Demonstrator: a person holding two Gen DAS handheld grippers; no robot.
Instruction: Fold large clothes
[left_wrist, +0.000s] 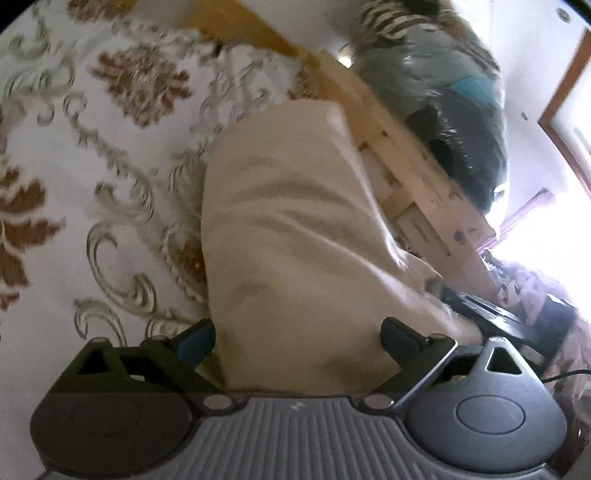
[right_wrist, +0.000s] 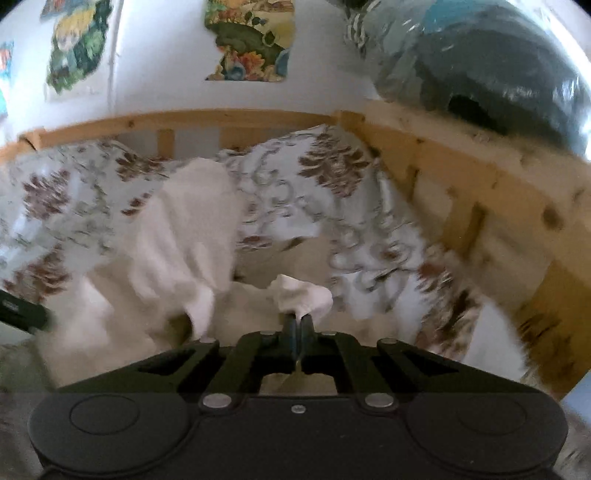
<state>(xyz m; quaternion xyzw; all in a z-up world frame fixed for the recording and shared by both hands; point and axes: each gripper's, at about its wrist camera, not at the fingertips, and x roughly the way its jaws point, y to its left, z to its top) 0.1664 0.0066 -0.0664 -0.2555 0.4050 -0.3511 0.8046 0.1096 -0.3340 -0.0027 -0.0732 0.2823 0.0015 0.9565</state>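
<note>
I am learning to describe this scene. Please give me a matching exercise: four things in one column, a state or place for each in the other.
Things:
1. left gripper
2. right gripper
3. bedspread
4. plastic-wrapped bundle

States or places:
A. pinching a bit of cream garment
B. on top of the wooden rail
C. jaws wide apart
D. floral pattern

Pairs: 1-C, 2-A, 3-D, 4-B

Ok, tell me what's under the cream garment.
The cream garment lies on a floral bedspread, visible around it. What's directly beneath is covered. Right tongs pinch a corner.
</note>
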